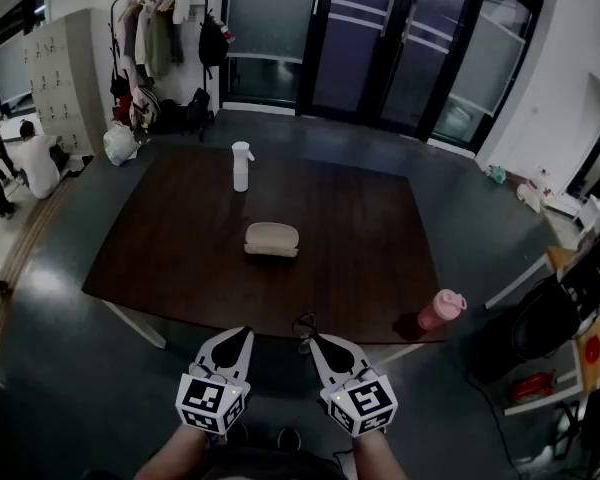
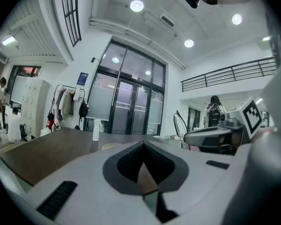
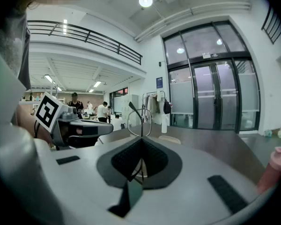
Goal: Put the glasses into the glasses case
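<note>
R gripper jaws pinched on thin wire-frame glasses, lens sticking up past the tips, L gripper jaws together w/ nothing between, both just off the near edge of a dark wooden table, beige oval glasses case mid-table, well apart from the glasses.

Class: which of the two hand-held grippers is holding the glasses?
The right hand-held gripper: the glasses stick up from its closed jaws. The left hand-held gripper is shut on nothing.

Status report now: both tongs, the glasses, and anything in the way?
Left tongs shut, empty. Right tongs shut on glasses, short of the table. Case mid-table, looks closed. Spray bottle and pink bottle stand off the path.
</note>
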Demonstrator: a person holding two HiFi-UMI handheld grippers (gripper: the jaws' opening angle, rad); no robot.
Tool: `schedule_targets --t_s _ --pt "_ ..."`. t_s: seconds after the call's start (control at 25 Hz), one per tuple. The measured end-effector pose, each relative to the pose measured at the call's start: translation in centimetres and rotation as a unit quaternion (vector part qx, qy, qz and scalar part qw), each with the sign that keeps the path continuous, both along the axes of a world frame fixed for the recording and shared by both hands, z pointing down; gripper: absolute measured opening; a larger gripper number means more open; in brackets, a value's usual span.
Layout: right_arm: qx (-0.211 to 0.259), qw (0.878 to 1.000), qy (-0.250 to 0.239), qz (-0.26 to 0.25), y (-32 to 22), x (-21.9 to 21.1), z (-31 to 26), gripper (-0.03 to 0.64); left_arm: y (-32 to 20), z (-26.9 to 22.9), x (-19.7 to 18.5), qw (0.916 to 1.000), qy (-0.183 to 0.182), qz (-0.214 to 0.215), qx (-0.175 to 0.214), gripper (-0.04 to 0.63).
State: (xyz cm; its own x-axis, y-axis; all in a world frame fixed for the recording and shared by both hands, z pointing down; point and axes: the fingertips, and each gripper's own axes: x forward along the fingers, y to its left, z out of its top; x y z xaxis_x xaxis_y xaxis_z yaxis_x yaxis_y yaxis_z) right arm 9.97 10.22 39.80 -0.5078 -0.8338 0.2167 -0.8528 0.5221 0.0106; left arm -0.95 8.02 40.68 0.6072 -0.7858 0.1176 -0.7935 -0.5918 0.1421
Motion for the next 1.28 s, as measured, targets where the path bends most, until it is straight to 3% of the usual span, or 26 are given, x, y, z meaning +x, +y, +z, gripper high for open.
schedule_targets --t_s 0.84,1.28 --pt "-0.009 1.000 -0.003 0.018 -0.4 -0.1 0.9 -0.014 -0.7 0.3 -0.4 0.9999 0.006 0.009 0.001 0.006" --pt "-0.006 0.999 -0.021 0.036 -1.4 -1.9 0.9 -0.012 -1.8 1.0 -3.3 0.9998 0.012 0.013 0.000 0.006"
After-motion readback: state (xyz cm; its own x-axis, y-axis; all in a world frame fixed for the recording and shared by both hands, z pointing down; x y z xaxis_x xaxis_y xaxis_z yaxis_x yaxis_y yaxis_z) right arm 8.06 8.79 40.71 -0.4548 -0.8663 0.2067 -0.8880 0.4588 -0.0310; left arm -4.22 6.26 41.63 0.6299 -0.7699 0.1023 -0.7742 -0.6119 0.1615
